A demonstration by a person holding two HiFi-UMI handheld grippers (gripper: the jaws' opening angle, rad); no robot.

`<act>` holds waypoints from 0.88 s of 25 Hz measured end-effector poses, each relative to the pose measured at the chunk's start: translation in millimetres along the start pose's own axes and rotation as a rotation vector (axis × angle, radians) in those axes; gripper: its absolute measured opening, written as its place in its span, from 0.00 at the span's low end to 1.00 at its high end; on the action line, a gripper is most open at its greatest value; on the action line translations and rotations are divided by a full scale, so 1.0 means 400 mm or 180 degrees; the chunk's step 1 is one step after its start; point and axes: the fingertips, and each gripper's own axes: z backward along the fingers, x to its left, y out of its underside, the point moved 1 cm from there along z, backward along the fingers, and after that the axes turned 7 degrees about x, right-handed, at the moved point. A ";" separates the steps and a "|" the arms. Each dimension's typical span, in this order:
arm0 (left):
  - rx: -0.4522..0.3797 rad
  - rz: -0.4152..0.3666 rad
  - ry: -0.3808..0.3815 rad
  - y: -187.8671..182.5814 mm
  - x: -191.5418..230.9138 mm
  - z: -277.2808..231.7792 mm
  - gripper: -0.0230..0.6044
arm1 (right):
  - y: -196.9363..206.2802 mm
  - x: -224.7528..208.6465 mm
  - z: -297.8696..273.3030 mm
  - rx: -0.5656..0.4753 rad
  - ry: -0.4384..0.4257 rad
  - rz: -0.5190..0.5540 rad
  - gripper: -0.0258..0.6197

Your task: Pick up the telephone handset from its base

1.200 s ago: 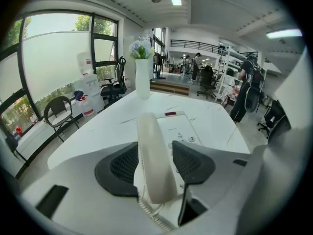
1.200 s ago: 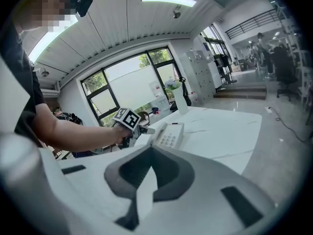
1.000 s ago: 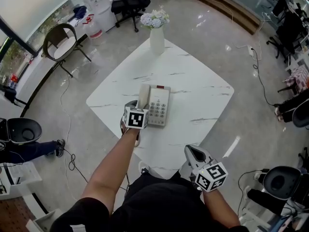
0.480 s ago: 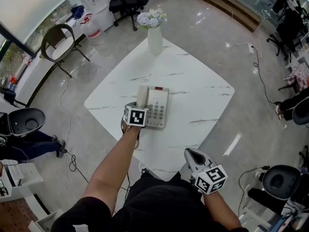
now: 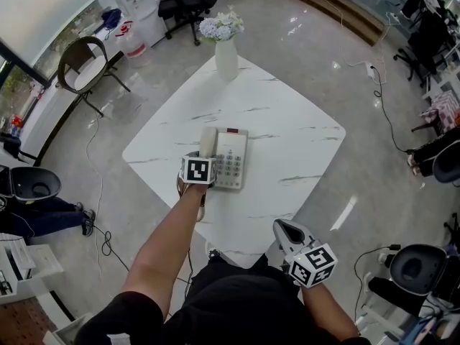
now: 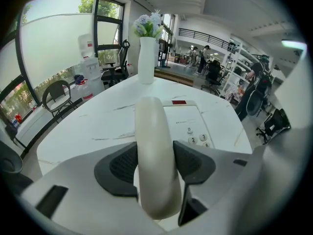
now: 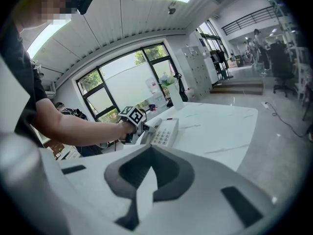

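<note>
Straddling the handset (image 6: 149, 131) on its base (image 6: 185, 116), your left gripper (image 6: 155, 166) is closing its 2 wide jaws on it; next, clamp and lift. Right gripper (image 7: 149, 153): pinched together, empty.

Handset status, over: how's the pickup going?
Left gripper closing around handset, which sits on base. Right gripper shut, empty, aside. Nothing in the way.
</note>
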 end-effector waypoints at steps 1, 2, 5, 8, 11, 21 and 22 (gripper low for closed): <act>-0.0012 -0.0018 0.0004 -0.002 -0.001 0.004 0.40 | -0.001 0.001 0.000 -0.0004 -0.0001 0.0004 0.04; -0.0028 -0.0048 0.0004 -0.004 -0.001 0.007 0.40 | -0.002 0.002 0.000 -0.0007 -0.0003 0.0009 0.04; -0.0041 -0.0095 0.0032 -0.003 0.001 0.024 0.39 | -0.001 0.015 0.001 -0.0020 -0.0009 0.0025 0.04; -0.0068 -0.0105 0.0037 -0.003 0.000 0.049 0.39 | -0.004 0.029 0.004 -0.0040 -0.0012 0.0054 0.04; -0.0105 -0.0157 0.0061 -0.001 -0.004 0.069 0.38 | -0.007 0.041 0.008 -0.0069 -0.0008 0.0081 0.04; -0.0397 -0.0248 0.0203 0.003 -0.024 0.189 0.38 | -0.004 0.099 0.029 -0.0188 0.0014 0.0178 0.04; -0.0442 -0.0258 0.0227 0.000 -0.027 0.205 0.38 | -0.007 0.104 0.030 -0.0208 0.0019 0.0193 0.04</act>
